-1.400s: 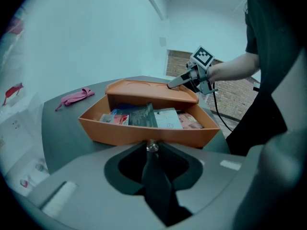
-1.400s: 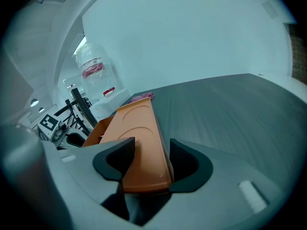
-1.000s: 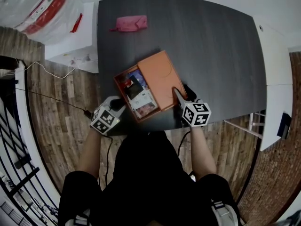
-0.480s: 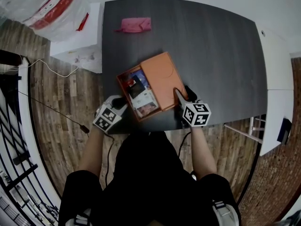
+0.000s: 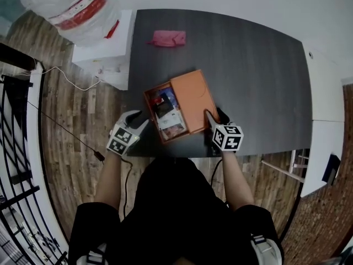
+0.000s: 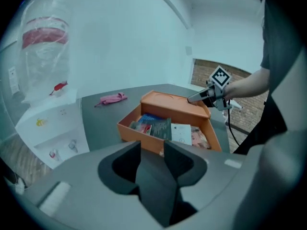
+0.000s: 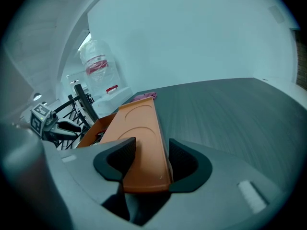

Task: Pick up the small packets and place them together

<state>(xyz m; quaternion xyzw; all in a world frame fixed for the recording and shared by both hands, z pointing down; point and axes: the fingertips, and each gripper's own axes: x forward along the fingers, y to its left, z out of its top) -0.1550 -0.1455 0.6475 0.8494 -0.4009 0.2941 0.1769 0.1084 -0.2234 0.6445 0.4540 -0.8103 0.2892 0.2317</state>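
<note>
An orange box (image 5: 149,99) sits near the front edge of the dark table (image 5: 259,70), with several small packets (image 5: 168,118) in its open left half. Its orange lid (image 5: 193,95) covers the right half. My right gripper (image 5: 211,116) is shut on the near end of that lid (image 7: 139,128), which fills the gap between its jaws (image 7: 149,150). My left gripper (image 5: 138,126) hangs just left of the box's near corner. Its jaws (image 6: 152,147) have just been opening and hold nothing; the box wall (image 6: 139,133) and packets (image 6: 165,128) lie ahead.
A pink pouch (image 5: 167,38) lies alone at the table's far side. A clear plastic bag with red print (image 5: 77,7) stands on a white cabinet (image 5: 105,54) to the left. A white desk (image 5: 325,104) adjoins the table on the right. A cable (image 5: 66,131) runs over the wood floor.
My left gripper has drawn back from the box's near left corner, moved a little left and up, and its jaws have parted. The right gripper stays on the lid.
</note>
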